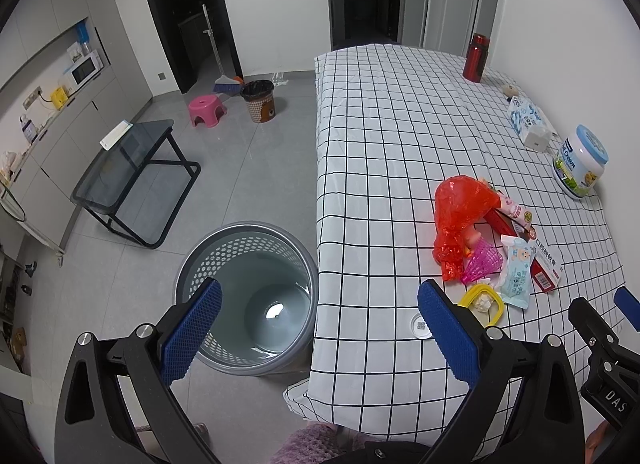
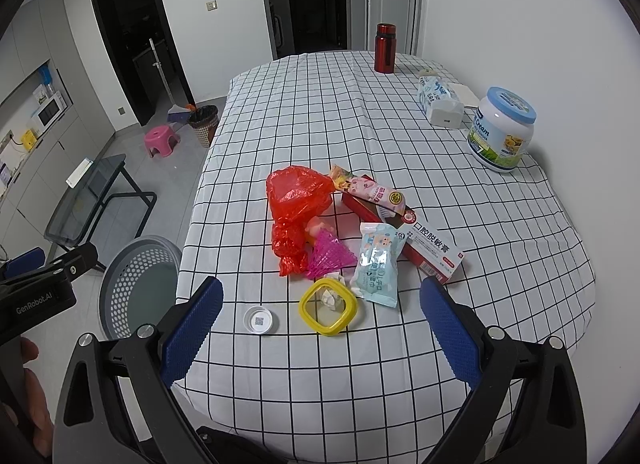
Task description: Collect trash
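The checked tablecloth [image 2: 400, 135] drops off along the table's left edge, and the grey perforated bin [image 1: 256, 296] stands on the floor just beside that edge, at lower centre of the left wrist view. Bare tiled floor runs behind it toward a glass side table [image 1: 132, 171] at centre left.

The left gripper [image 1: 320, 328] hangs wide open and holds nothing, one finger over the bin, the other over the cloth. The right gripper [image 2: 320, 324] is also spread wide and empty, above the table's near end.

The trash lies bunched at centre of the right wrist view: a crumpled red plastic bag [image 2: 298, 203], a pink mesh piece [image 2: 330, 256] touching it, a pale blue wipes packet [image 2: 378, 264], a red toothpaste box [image 2: 424, 248], a pink wrapper [image 2: 372, 189], a yellow ring [image 2: 328, 308] around a paper scrap, and a white cap [image 2: 260, 320] apart on the left.
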